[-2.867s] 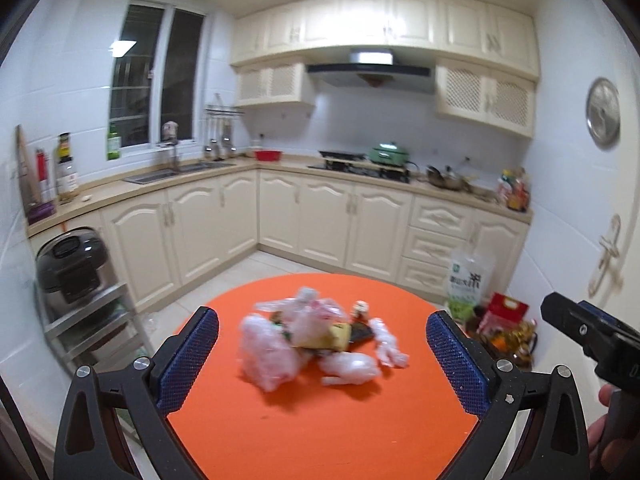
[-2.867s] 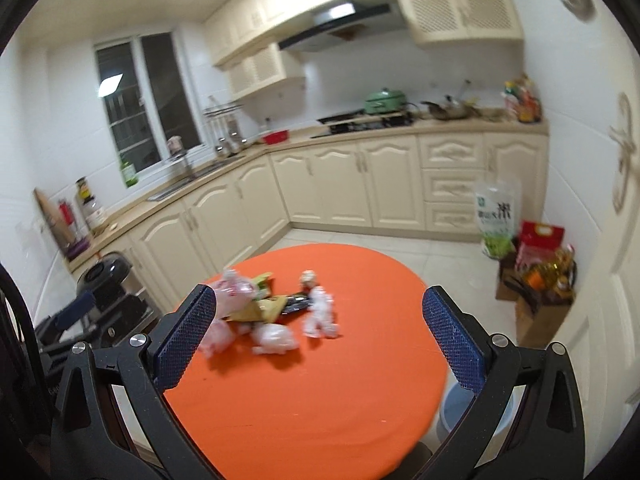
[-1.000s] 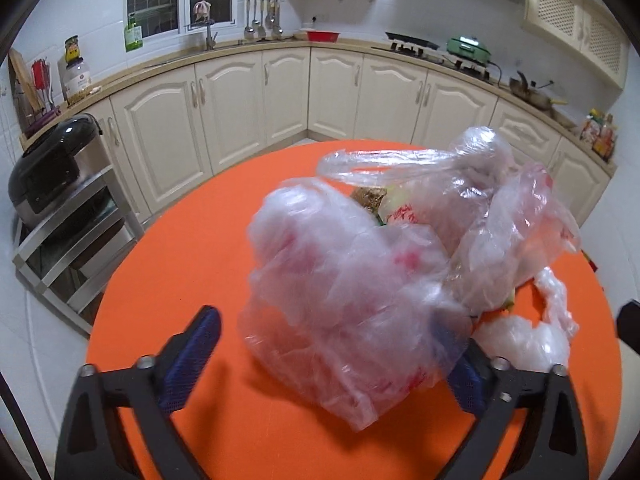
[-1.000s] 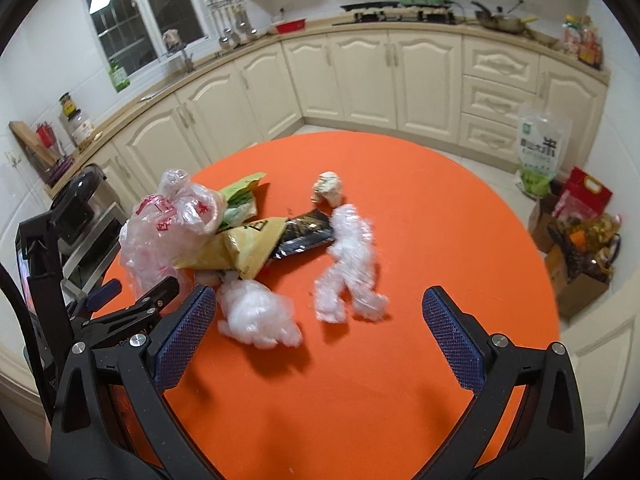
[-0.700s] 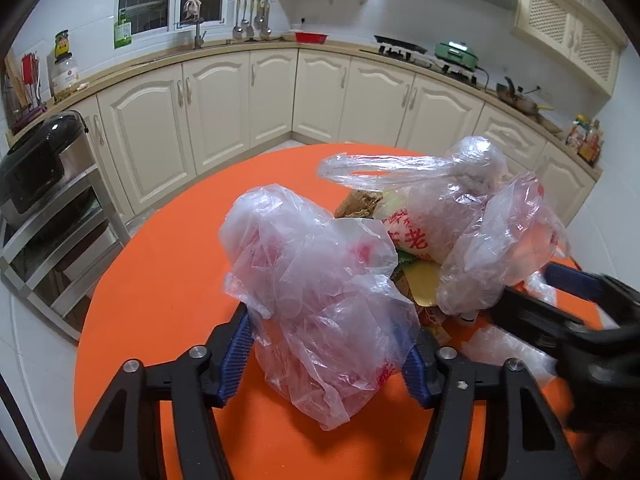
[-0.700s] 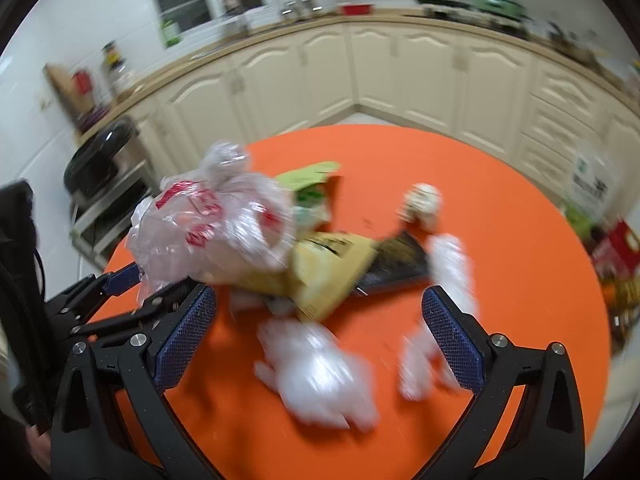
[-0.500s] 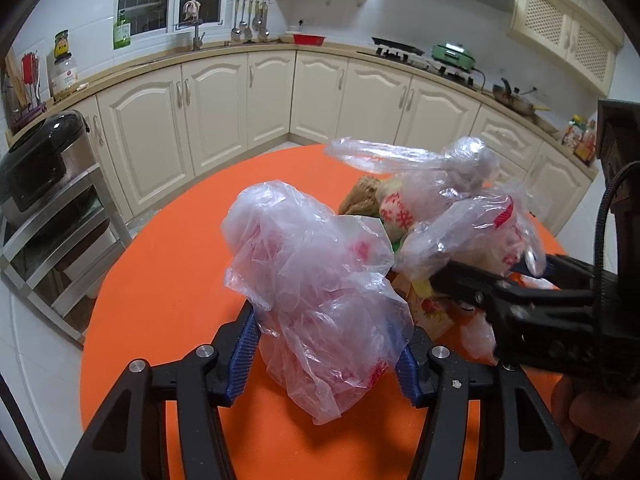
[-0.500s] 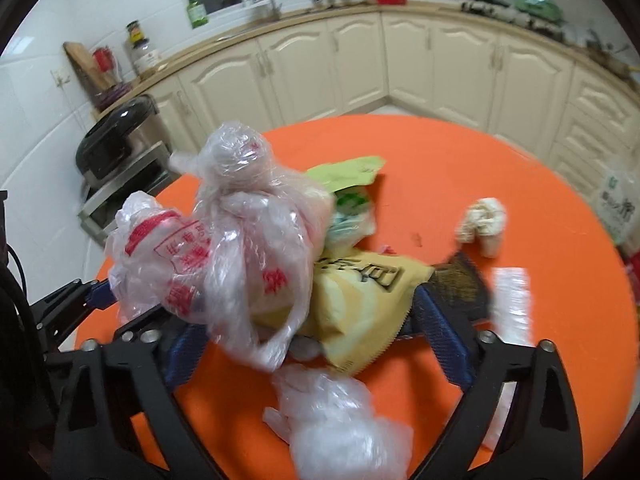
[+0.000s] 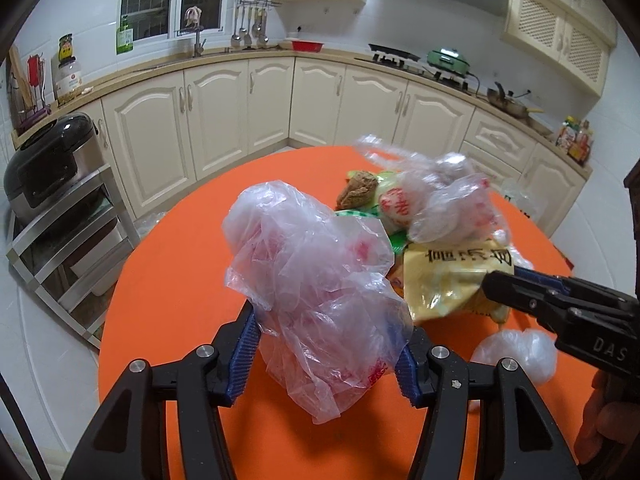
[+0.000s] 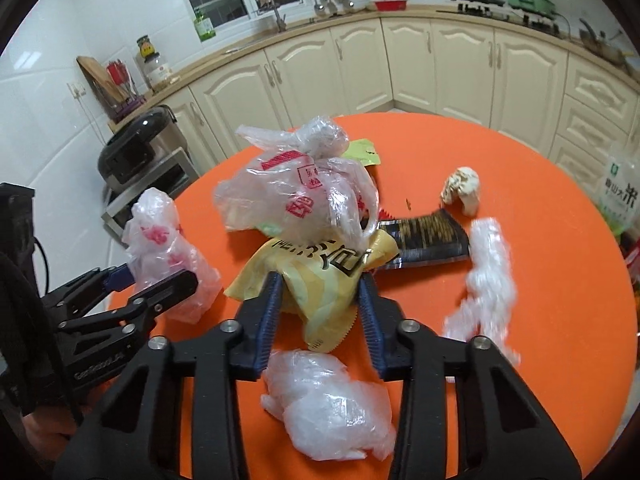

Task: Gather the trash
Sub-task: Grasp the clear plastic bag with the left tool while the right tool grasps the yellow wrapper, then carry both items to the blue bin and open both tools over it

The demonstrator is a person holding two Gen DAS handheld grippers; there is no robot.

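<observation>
Surface: round orange surface [image 10: 540,208] carrying a heap of trash, kitchen cabinets behind it.
Left hand-held gripper [image 9: 326,346]: blue pads pressed on both sides of a crumpled clear plastic bag [image 9: 316,284] with red print; the bag bulges up and forward above the pads.
Right hand-held gripper [image 10: 320,312]: jaws have just been closing, now pinching the near end of the yellow snack packet [image 10: 320,276].
Yellow snack packet: lies flat, long axis running away from the right gripper, far end tucked under a knotted clear bag [image 10: 296,196].
Around: black wrapper [image 10: 424,240] just right of the packet, pointing right; crumpled tissue [image 10: 462,190] beyond it; white plastic wad [image 10: 328,400] below the right jaws; twisted film strip [image 10: 484,280] to the right.
In the way: the knotted bag rests on the packet.
</observation>
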